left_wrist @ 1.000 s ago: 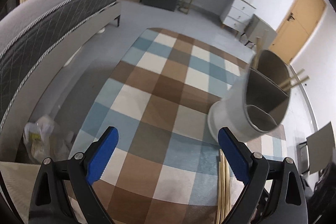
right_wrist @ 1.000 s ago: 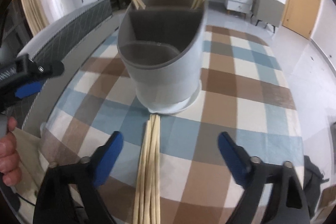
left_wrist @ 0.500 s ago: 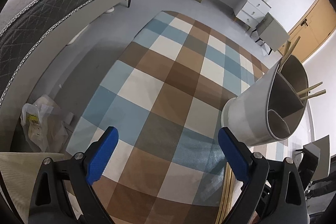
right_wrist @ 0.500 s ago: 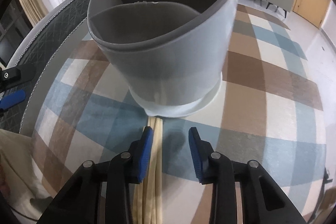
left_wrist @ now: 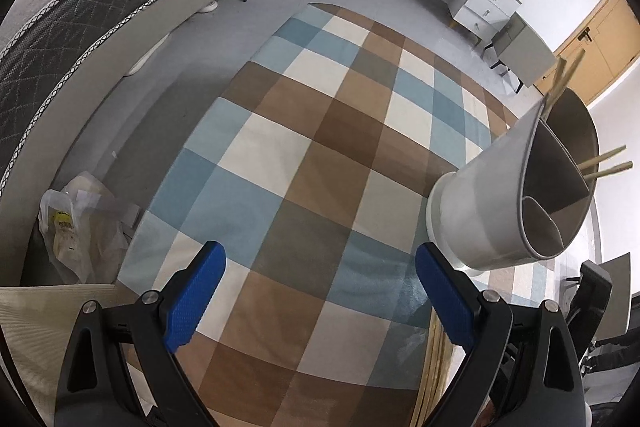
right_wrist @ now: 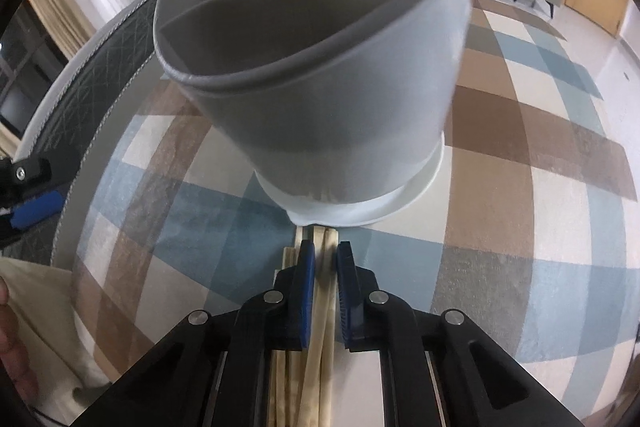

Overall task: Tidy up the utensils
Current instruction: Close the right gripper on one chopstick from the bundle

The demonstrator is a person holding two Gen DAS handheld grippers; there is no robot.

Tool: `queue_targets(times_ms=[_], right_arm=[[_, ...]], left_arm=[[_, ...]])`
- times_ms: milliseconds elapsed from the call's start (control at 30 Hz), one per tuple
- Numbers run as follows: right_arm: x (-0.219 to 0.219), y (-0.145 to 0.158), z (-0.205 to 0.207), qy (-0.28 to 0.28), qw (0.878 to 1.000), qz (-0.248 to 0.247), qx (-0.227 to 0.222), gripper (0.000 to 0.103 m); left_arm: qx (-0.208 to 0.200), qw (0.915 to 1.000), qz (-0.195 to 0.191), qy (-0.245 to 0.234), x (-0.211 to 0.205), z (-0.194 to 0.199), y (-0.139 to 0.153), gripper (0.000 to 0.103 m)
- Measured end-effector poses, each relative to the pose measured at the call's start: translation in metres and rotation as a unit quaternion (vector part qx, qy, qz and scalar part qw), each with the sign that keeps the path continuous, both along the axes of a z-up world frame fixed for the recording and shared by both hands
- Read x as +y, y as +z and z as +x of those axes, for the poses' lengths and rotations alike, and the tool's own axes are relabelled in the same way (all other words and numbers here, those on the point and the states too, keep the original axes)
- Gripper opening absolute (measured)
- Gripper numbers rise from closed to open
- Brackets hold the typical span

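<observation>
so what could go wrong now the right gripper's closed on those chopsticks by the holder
1. The right gripper has pinched only some of the chopsticks on the table; others lie outside its fingers, so the bundle may scatter or one may slip as it lifts.
2. The utensil holder stands right at the chopstick tips, so a forward or tilted lift could knock it.
3. The left gripper is open and off the holder, so nothing steadies it.

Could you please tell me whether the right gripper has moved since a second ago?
Yes. The right gripper has advanced toward the utensil holder and closed on the chopsticks.
</observation>
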State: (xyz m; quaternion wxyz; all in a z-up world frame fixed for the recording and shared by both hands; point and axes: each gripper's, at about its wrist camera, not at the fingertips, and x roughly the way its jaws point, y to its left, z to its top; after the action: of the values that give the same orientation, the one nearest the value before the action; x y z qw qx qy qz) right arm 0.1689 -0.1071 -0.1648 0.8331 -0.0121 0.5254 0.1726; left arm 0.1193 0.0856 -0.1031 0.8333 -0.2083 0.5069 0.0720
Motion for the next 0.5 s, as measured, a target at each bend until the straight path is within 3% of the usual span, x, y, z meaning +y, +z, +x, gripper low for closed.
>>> queue_targets(times_ms=[267, 500], right_arm=[[-0.034, 0.014, -0.003, -0.049, 0.997, 0.053, -0.002, 0.004], [-0.069, 0.037, -0.014, -0.096, 0.988, 0.120, -0.017, 0.004]], left_arm=[[0.003, 0.9996, 0.023, -0.016, -0.013, -0.002, 0.000, 0.093], [0.014, 0.9977, 0.037, -0.056, -0.035, -0.006, -0.005, 0.093]])
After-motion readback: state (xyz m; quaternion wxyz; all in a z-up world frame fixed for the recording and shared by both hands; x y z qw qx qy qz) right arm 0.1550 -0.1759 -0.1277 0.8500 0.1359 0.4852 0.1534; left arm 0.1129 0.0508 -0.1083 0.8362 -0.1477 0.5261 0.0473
